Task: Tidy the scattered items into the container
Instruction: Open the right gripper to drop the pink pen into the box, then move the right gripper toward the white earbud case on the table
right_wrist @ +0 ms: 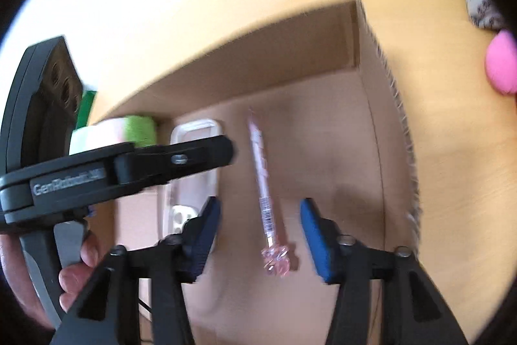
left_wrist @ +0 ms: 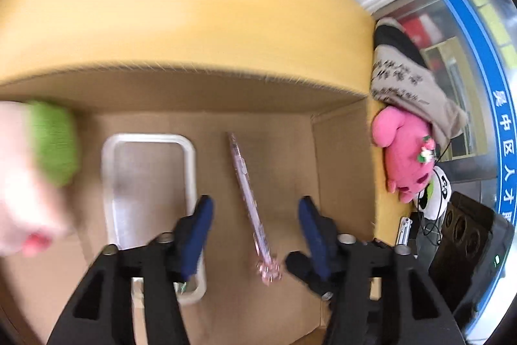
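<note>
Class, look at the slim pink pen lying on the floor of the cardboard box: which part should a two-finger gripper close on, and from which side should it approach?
Probably the straight mid-barrel of the slim pink pen, approached from above, one finger on each long side. It lies flat on the cardboard box floor, and its knobbly ornamental end looks harder to pinch.

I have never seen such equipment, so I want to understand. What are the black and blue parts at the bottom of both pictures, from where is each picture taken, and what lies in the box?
No robot arm is here: a person holds one two-finger tool in each hand. Each picture comes from a camera on one tool, looking along its fingers. The left tool and the right tool are both open and hold nothing. Both look into a brown cardboard box. On its floor lie a clear phone case and a thin pink pen with a flower-like end. At the box's left end is a blurred green and white object; what it is I cannot tell. A pink plush toy lies outside.
</note>
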`<state>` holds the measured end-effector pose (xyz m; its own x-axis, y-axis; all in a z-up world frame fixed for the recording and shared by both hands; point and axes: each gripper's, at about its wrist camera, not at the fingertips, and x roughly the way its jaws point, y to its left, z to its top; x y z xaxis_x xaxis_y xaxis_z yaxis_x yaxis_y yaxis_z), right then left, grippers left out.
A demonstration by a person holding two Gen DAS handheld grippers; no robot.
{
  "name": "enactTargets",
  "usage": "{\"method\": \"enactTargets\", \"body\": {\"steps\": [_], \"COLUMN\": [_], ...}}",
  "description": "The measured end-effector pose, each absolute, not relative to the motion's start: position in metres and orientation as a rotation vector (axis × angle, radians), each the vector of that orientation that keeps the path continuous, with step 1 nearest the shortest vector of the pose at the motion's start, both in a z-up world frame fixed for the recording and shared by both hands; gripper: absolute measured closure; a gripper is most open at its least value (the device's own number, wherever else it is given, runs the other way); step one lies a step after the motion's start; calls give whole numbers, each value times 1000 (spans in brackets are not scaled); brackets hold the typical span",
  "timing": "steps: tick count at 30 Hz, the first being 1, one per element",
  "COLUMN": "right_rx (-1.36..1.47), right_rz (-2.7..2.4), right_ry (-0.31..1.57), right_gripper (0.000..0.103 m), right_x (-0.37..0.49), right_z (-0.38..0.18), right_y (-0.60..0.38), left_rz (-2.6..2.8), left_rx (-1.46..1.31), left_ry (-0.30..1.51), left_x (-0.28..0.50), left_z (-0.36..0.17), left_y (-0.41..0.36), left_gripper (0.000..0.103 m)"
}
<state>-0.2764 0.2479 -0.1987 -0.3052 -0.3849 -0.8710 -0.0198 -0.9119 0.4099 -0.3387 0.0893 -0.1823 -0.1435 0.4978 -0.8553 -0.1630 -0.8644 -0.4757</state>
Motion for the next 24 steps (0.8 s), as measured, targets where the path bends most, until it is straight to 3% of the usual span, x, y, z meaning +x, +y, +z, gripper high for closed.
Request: {"method": "enactTargets", "body": {"steps": [2, 4, 8, 15, 24], "right_rx": [1672, 1627, 1525, 1363, 1326], "right_rz": [-2354, -2396, -2528, -2657, -2718], "right_ry": [-439, -372, -171, 12, 125], "right_gripper": [39, 37, 31, 31, 31], "right_x": [-268, -249, -216, -135, -76], "right_z": [-178, -150, -101, -13, 24], "right_y": [245, 237, 216, 195, 155], "left_rz": [2149, 2251, 2436, 2611, 2623], "left_rx": [-1635, -1564, -1455, -1315, -1220], "left_ry": [-328, -248, -114, -125, -118], "left_x": [-317, -288, -229, -137, -64], "left_z": [-151, -120, -70, -9, 15], "left_y": [73, 57, 20, -39, -64], "left_gripper": [19, 18, 4, 1, 1]}}
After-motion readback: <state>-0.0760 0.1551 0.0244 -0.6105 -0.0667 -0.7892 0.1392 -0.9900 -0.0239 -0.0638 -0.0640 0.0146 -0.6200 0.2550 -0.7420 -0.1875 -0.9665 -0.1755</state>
